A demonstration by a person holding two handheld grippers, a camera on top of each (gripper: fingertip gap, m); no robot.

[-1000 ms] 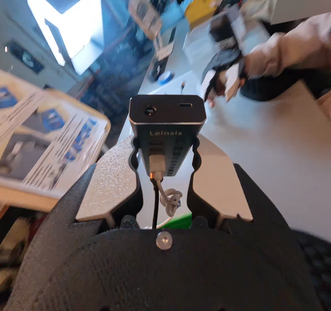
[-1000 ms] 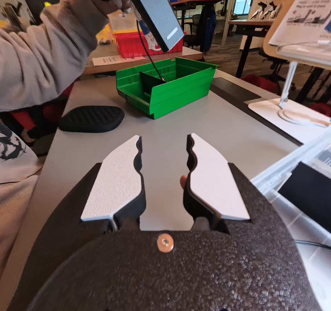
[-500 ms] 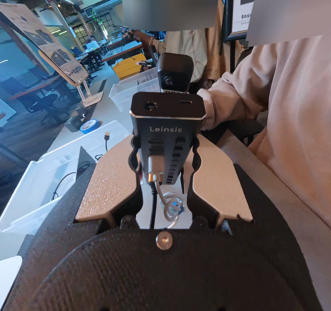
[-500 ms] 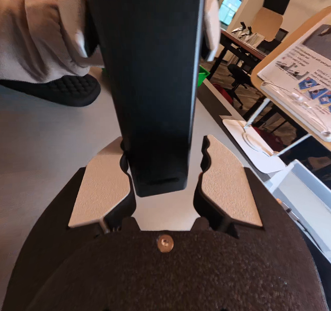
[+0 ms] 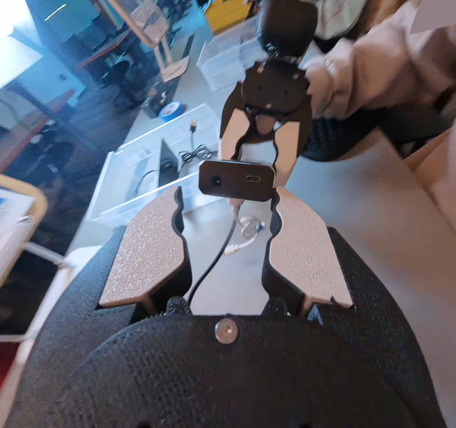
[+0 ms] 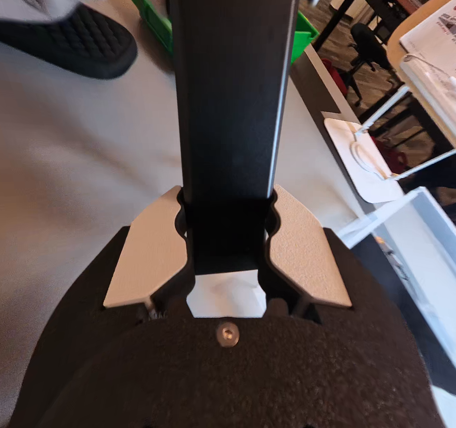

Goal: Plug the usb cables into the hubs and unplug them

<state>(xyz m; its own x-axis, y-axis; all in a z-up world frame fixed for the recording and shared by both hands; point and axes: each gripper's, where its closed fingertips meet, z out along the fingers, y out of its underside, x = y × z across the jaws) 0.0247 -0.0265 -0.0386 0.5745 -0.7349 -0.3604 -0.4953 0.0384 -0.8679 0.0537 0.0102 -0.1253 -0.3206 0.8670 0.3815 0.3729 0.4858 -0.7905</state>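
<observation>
Right wrist view: we are clamping our right hand-held gripper (image 6: 225,221) on one end of the black hub (image 6: 232,110), above the grey tabletop (image 6: 98,150). Our left hand-held gripper (image 5: 227,216) is hanging spread wide just beside its other end, a black cable (image 5: 214,256) dangling between the fingers.

- Printed sheet (image 6: 429,25) on a board past the desk's far right edge: it bears lines of print, too blurred to read.
- Nothing else in either view carries legible writing.
</observation>
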